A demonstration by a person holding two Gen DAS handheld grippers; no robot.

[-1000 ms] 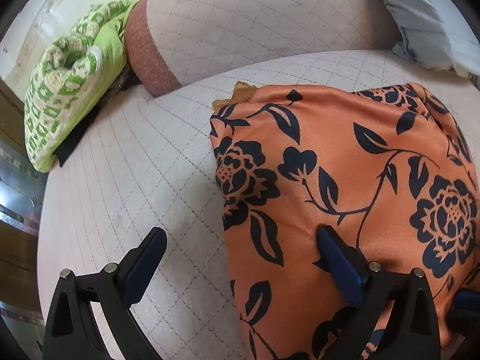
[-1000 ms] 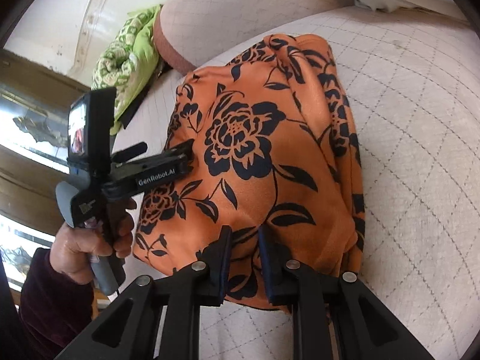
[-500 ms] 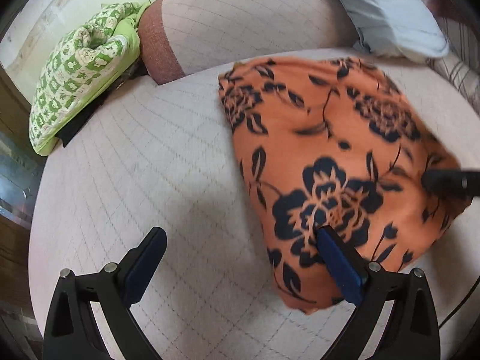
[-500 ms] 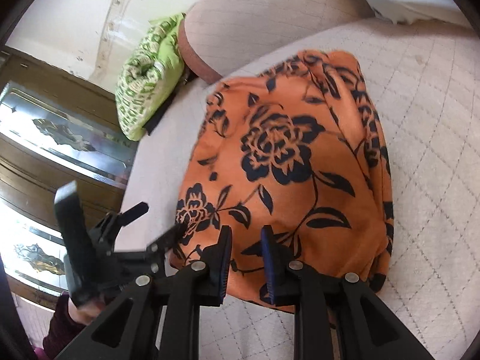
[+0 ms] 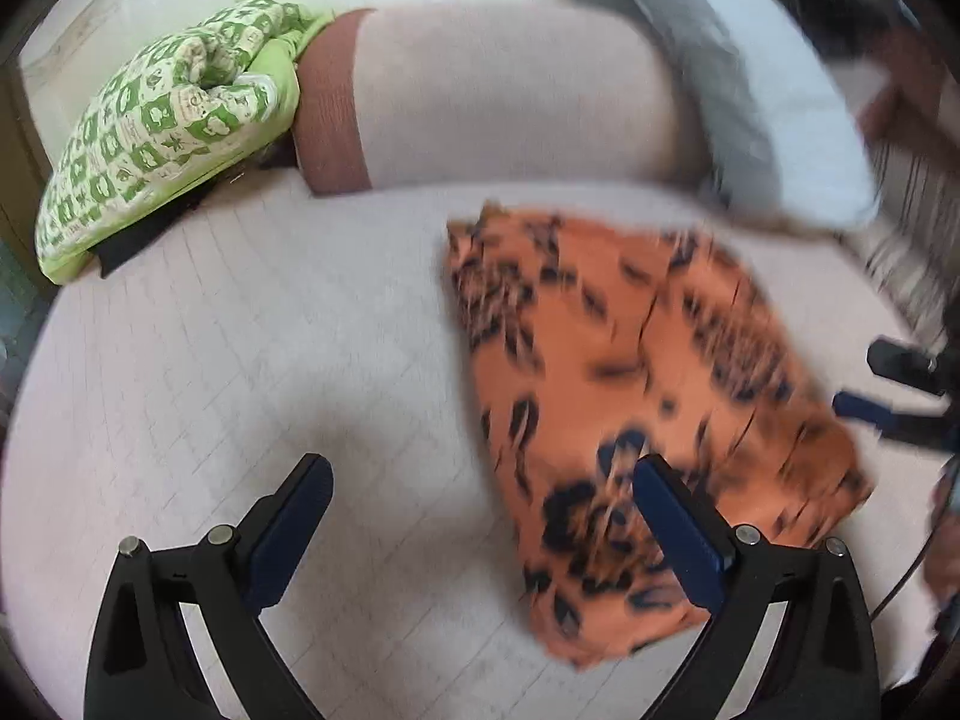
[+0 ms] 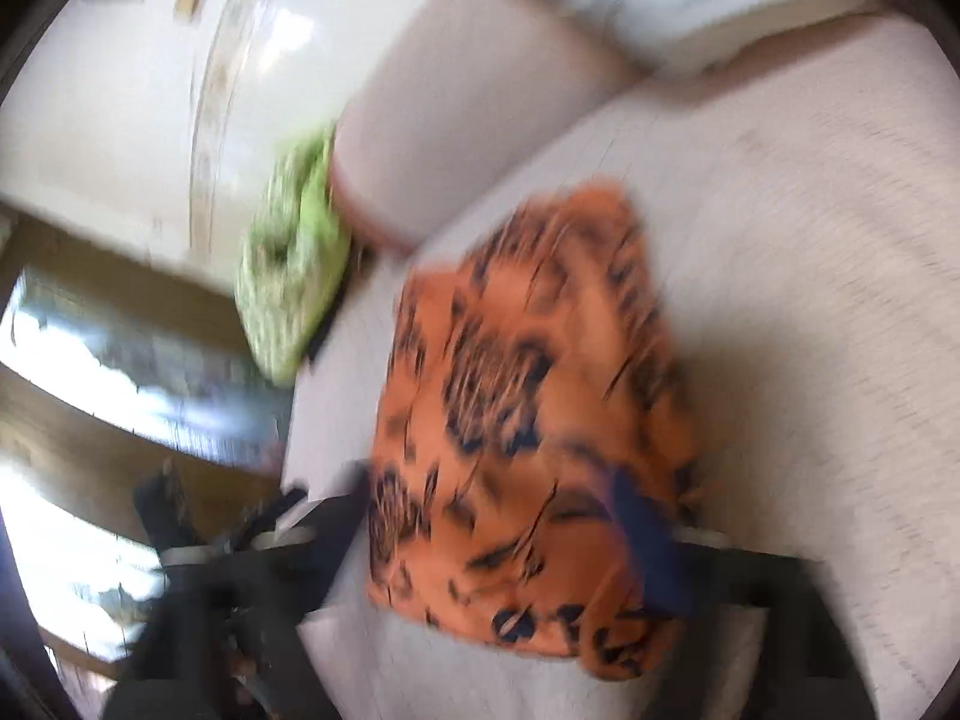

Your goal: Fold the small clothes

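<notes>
An orange cloth (image 5: 654, 420) with a black flower print is seen lying folded into a rough oblong on the pale quilted cushion (image 5: 240, 360). In the left wrist view its long axis runs from a far corner near the bolster (image 5: 510, 96) down toward the left gripper (image 5: 480, 528), slanting to the right as it nears. The far end points at the bolster and the grey pillow (image 5: 750, 96) beyond it; a green patterned bundle (image 5: 162, 114) is set well to the left of the cloth.

The left gripper is spread wide with nothing clasped; its right finger is seen over the near edge of the cloth, its left finger over bare cushion.

The right gripper (image 6: 498, 534) has just been opening and is released: its fingers stand wide either side of the near end of the cloth, which lies between them ungripped. Both views are blurred, so contact with the cloth cannot be judged.
</notes>
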